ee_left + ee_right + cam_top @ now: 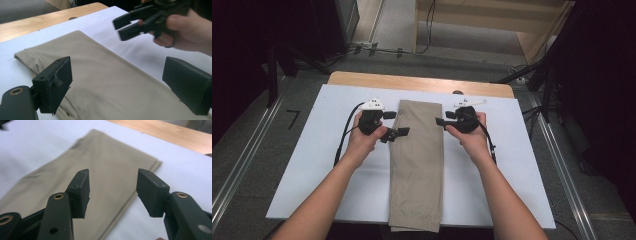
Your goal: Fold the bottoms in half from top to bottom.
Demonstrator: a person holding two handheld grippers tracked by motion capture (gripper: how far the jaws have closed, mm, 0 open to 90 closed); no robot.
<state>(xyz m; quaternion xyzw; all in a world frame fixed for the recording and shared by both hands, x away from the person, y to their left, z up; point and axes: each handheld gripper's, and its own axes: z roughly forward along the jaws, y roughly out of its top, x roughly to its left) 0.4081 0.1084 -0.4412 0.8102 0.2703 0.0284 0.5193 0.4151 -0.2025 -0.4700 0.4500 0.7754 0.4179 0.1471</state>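
**2 open grippers flank folded khaki trousers on a white sheet**

From the high view, a pair of folded khaki trousers lies lengthwise down the middle of a white sheet that covers a wooden table. The near end of the trousers hangs just over the table's near edge. The left gripper sits at the trousers' left edge near the far end, and the right gripper at the right edge opposite it, each held in a hand with a bare forearm coming in from below. A black cable trails from the left gripper over the sheet.

The left gripper view shows what the high view does not: its 2 jaws stand wide apart with the cloth low between them, and the right gripper is blurred beyond, its jaws a little parted. A dark round spot marks the bare wood past the sheet.

The right gripper view looks along its own parted jaws at the trousers' far corner; whether either gripper touches the cloth cannot be told.

Around the table are grey floor, floor rails and dark stands.
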